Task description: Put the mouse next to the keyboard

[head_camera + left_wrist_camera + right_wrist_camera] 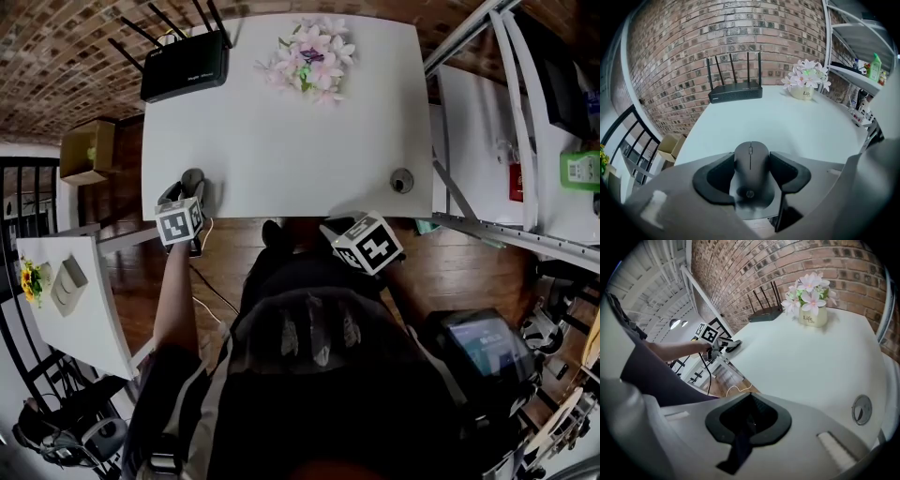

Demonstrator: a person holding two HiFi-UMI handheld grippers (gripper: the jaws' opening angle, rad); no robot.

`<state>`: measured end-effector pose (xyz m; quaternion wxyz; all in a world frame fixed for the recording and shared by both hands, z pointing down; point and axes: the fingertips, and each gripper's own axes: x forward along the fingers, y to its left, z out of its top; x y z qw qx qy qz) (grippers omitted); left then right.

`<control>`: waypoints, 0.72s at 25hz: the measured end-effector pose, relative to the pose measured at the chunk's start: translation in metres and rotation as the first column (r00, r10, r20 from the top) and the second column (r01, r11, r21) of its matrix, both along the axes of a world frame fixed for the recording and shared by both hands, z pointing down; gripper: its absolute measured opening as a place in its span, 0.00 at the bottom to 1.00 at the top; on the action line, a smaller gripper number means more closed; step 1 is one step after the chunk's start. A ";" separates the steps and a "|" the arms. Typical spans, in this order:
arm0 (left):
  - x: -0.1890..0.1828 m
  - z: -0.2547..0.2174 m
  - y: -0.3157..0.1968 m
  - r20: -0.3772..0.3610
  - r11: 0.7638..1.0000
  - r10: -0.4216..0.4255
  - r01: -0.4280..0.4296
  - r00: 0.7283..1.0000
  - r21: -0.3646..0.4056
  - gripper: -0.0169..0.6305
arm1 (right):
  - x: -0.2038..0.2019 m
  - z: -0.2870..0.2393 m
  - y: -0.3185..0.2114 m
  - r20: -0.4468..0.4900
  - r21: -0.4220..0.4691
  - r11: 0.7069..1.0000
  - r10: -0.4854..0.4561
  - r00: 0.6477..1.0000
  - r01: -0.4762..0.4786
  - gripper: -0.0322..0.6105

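Squarely between the jaws of your left gripper (751,161) sits the mouse (750,183), its long axis running along the line the gripper points. The scroll-wheel end faces away from you, across the table (281,141) toward the router (736,89) and the brick wall (693,42). The black pads (715,176) press against its two long sides, so you are pinching it across its width. It is a smooth, matte, dark grey oval with a thin seam down the middle of its front half, a small wheel set in that seam and a pale round logo on its rear hump. The head view places it at the near left edge of the tabletop, which is plain, white and rounded at the corners; whether its underside touches the surface cannot be told. Your right gripper (751,397) hangs just off the near edge, over the wooden floor (234,253), with its jaws pressed together and nothing between them. A round metal cable port (402,180) is set into the table near that hand. At the far side stand the black, flat-boxed router with four thin upright antennas and a pale pot (813,315) of pink and white flowers (314,56).
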<state>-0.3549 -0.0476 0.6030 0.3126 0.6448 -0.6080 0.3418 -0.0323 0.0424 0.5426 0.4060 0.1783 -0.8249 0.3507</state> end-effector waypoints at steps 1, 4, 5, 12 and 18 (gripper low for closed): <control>0.002 0.000 0.000 0.002 1.000 -0.001 0.001 1.000 -0.001 0.40 | 0.002 0.000 0.000 0.004 0.002 1.000 -0.006 1.000 0.006 0.06; 0.012 0.000 -0.001 -0.002 1.000 0.003 -0.003 1.000 -0.008 0.40 | 0.008 0.002 -0.002 0.005 0.004 1.000 -0.023 1.000 0.023 0.06; 0.016 0.000 0.000 -0.002 1.000 0.006 -0.006 1.000 -0.011 0.40 | 0.010 0.003 -0.002 0.004 0.003 1.000 -0.028 1.000 0.028 0.06; 0.036 -0.001 -0.002 -0.015 1.000 0.005 -0.005 1.000 -0.012 0.40 | 0.019 0.000 -0.005 0.020 0.016 0.998 -0.055 0.998 0.054 0.06; 0.061 -0.002 -0.007 -0.016 1.000 0.020 -0.020 1.000 -0.015 0.40 | 0.035 -0.001 -0.007 0.030 0.025 0.998 -0.059 0.998 0.058 0.06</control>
